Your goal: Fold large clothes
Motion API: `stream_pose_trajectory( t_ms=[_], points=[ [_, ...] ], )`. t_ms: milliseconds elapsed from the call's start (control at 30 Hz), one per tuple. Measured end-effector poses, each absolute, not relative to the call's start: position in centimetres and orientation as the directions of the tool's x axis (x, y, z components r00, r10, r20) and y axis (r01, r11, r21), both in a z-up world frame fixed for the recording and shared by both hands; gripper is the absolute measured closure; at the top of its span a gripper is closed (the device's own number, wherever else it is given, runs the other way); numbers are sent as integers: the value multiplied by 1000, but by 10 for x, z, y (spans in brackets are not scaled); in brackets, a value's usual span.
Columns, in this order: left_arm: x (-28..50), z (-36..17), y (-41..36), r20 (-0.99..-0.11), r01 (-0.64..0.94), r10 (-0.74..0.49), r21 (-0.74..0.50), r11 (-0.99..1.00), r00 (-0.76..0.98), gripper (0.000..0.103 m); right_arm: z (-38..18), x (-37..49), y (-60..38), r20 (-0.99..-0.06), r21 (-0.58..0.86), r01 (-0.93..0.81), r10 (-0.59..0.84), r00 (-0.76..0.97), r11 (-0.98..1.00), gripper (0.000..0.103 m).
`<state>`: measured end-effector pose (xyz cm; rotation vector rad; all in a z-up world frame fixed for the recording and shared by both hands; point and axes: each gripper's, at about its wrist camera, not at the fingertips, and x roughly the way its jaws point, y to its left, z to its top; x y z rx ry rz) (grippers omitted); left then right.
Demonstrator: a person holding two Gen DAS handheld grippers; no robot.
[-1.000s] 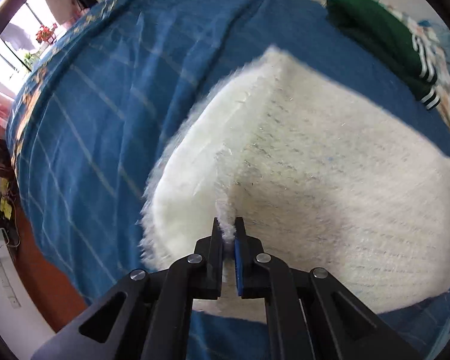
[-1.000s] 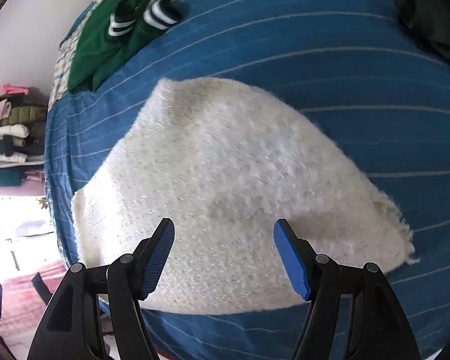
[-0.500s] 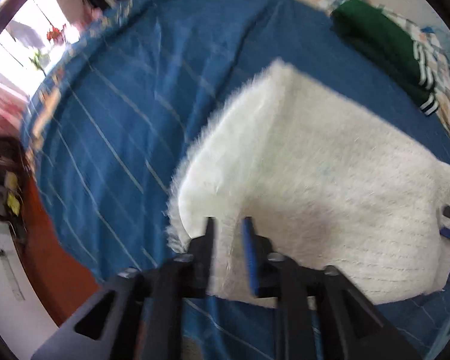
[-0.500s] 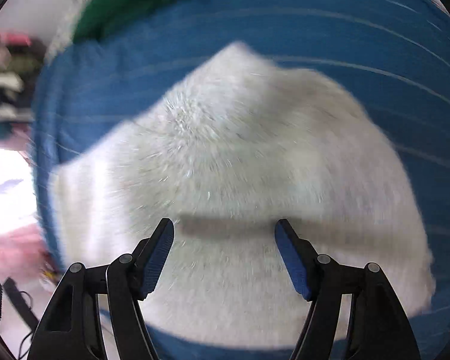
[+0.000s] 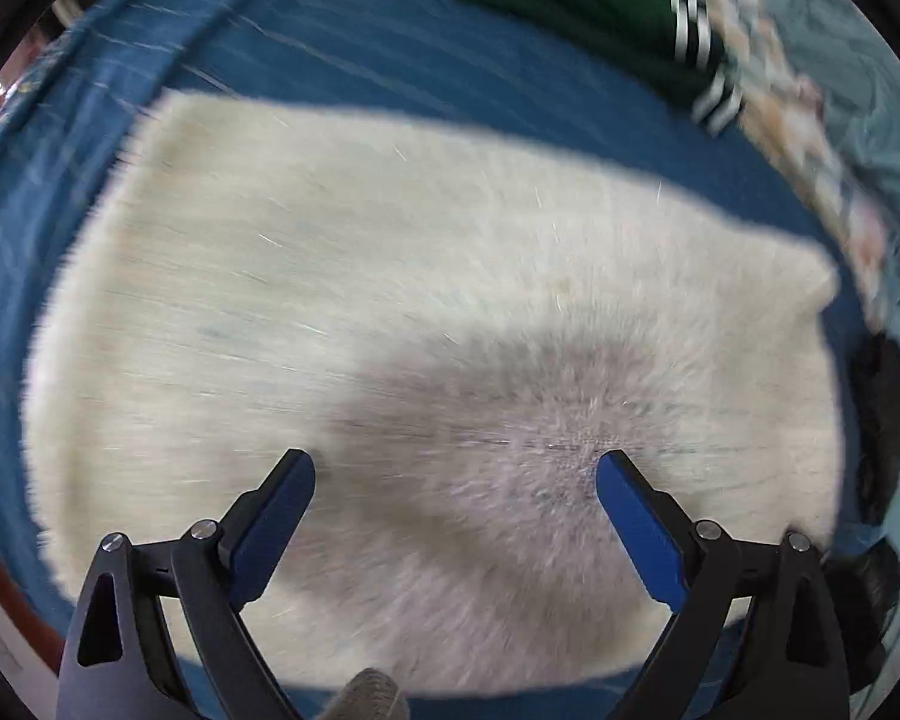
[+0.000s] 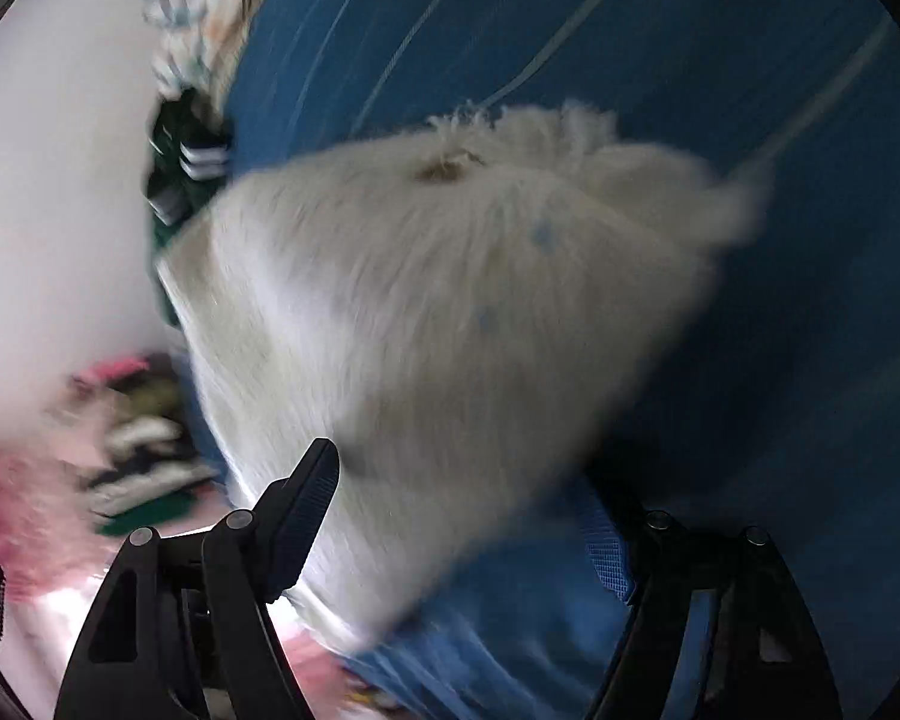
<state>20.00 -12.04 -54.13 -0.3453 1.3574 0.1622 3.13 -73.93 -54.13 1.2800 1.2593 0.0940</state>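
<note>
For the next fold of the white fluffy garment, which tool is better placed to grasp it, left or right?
Probably the left. The left tool is open, square over the white garment, which lies flat on the blue bedcover. The right tool, also open, views it obliquely, near one corner.

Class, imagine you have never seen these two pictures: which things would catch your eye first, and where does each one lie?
The fluffy white garment dominates both views, spread over the blue striped bedcover. Next come the blue-padded left tongs, wide open above the white pile, and the right tongs, also open at the garment's near edge. A green garment with white stripes lies beyond, at the far side of the bedcover.
</note>
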Motion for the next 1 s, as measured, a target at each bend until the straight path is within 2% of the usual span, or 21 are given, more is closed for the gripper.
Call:
stream_pose_trajectory(
  t_ms=[33,133,200,233,267,367,533,633,767,833,933,1000],
  points=[
    [204,-554,-125,-980,-300,-69,-125,946,189,6,-545,39,-739,-593,777,540,665,454,324,26],
    [208,-562,-126,-979,-282,-66,-120,952,192,0,-552,63,-729,-543,817,508,662,517,274,26],
    [209,-562,-125,-976,-248,-80,-130,960,202,0,-555,78,-719,-529,828,492,661,532,268,28],
    [210,-562,-124,-974,-232,-87,-136,963,208,0,-555,86,-715,-536,827,489,656,532,278,41],
    [213,-562,-121,-970,-216,-103,-152,964,222,0,-554,90,-712,-533,828,491,653,539,271,61],
    [223,-561,-118,-960,-195,-133,-184,963,248,0,-536,98,-714,-510,844,478,642,573,244,75],
    [242,-558,-130,-954,-183,-188,-233,955,231,0,-473,112,-718,-500,863,406,617,607,300,78],
    [255,-561,-144,-941,-183,-238,-285,941,242,0,-429,128,-707,-514,857,323,618,595,402,78],
    [260,-564,-141,-929,-226,-266,-326,918,256,0,-362,154,-658,-580,783,145,624,524,605,78],
    [244,-548,-121,-918,-290,-271,-354,889,290,0,-338,166,-621,-602,745,59,632,487,664,78],
    [203,-526,-84,-922,-393,-217,-338,855,320,0,-308,169,-546,-637,680,-103,654,409,726,78],
    [153,-510,-47,-936,-484,-140,-290,826,323,0,-301,167,-486,-668,625,-213,656,351,751,78]
  ],
)
